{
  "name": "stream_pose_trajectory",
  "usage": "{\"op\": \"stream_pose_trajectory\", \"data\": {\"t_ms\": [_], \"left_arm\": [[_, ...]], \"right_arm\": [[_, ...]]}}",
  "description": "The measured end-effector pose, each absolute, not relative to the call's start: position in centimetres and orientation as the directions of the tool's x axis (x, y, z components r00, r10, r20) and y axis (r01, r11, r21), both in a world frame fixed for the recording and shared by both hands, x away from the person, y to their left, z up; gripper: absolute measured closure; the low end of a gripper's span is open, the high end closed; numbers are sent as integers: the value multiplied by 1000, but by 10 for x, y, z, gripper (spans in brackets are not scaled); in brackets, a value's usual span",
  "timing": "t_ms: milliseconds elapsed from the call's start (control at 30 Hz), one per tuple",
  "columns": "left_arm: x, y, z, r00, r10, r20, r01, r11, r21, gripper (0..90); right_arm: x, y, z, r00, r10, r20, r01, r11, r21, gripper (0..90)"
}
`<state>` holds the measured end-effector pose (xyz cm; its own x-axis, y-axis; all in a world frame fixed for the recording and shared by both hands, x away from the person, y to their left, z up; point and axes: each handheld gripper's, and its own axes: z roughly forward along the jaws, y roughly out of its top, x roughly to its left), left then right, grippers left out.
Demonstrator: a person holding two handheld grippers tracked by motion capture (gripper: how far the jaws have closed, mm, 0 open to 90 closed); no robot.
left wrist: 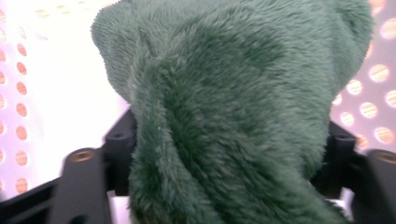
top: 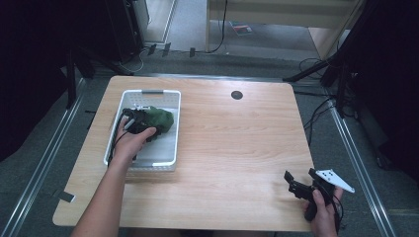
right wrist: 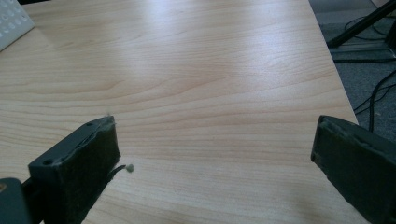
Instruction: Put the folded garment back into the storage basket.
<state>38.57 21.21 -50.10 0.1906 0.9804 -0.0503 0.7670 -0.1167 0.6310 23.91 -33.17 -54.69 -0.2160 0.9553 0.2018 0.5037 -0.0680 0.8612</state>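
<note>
A dark green fuzzy cloth (top: 159,119) lies bunched in the white perforated basket (top: 167,101) at the table's left. My left gripper (top: 140,120) is down inside the basket against the cloth. In the left gripper view the green cloth (left wrist: 233,116) sits between the two black jaws, which press on it from both sides. My right gripper (top: 300,178) hovers low at the table's front right corner, jaws wide apart. In the right gripper view nothing but bare wood lies between its fingers (right wrist: 84,163).
The light wooden table (top: 237,143) has a round dark cable hole (top: 236,95) near its back edge. A corner of the white basket (right wrist: 11,21) shows at the far left of the right gripper view. Cables and stand legs lie on the floor around the table.
</note>
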Motion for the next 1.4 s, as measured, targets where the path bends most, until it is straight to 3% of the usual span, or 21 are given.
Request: {"op": "stream_pose_trajectory", "data": {"t_ms": [100, 167, 400, 767, 1400], "left_arm": [[384, 212, -498, 174, 984, -37, 775, -114, 622, 107], [382, 213, -496, 209, 977, -29, 776, -148, 613, 1], [369, 222, -476, 218, 970, -111, 728, -86, 680, 0], [329, 232, -449, 266, 957, -113, 620, -80, 781, 0], [248, 266, -443, 274, 952, -139, 478, -9, 879, 0]], "right_arm": [[239, -332, -547, -216, 955, 201, 503, -68, 861, 12], [239, -332, -547, -216, 955, 201, 504, -68, 861, 12], [239, -332, -547, -215, 956, 202, 504, -69, 861, 12], [239, -331, -547, -215, 956, 201, 504, -67, 861, 12], [239, -331, -547, -211, 958, 197, 503, -66, 861, 12]]}}
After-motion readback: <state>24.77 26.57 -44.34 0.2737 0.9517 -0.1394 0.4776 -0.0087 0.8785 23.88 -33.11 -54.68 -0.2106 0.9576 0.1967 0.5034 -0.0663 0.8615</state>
